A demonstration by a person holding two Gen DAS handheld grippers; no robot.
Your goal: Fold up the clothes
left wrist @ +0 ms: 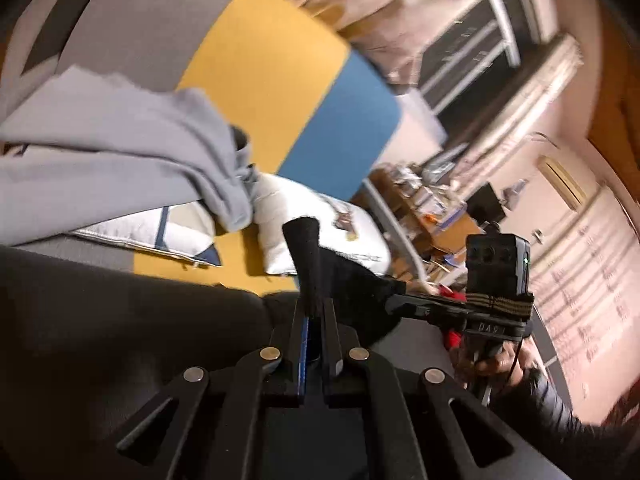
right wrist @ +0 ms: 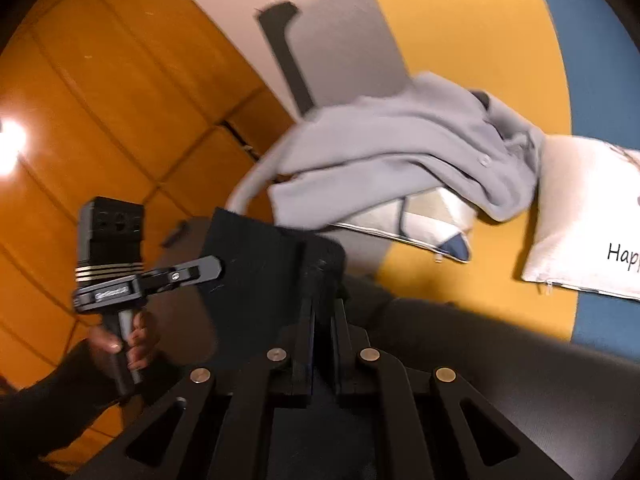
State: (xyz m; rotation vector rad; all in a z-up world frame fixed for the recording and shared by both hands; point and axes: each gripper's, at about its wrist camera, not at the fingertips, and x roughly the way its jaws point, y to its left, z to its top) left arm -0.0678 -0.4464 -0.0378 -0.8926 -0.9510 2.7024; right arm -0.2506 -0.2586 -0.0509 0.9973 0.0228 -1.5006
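A black garment is held up between both grippers and fills the lower part of both views. My left gripper is shut on an edge of the black garment. My right gripper is shut on another edge of it; it also shows in the left wrist view, and the left gripper shows in the right wrist view. A grey buttoned garment lies crumpled on the mat beyond and also shows in the right wrist view.
A mat with yellow, blue and grey panels lies below. White cushions rest on it, one with printed text. Orange floor lies to the left. Cluttered shelves stand behind.
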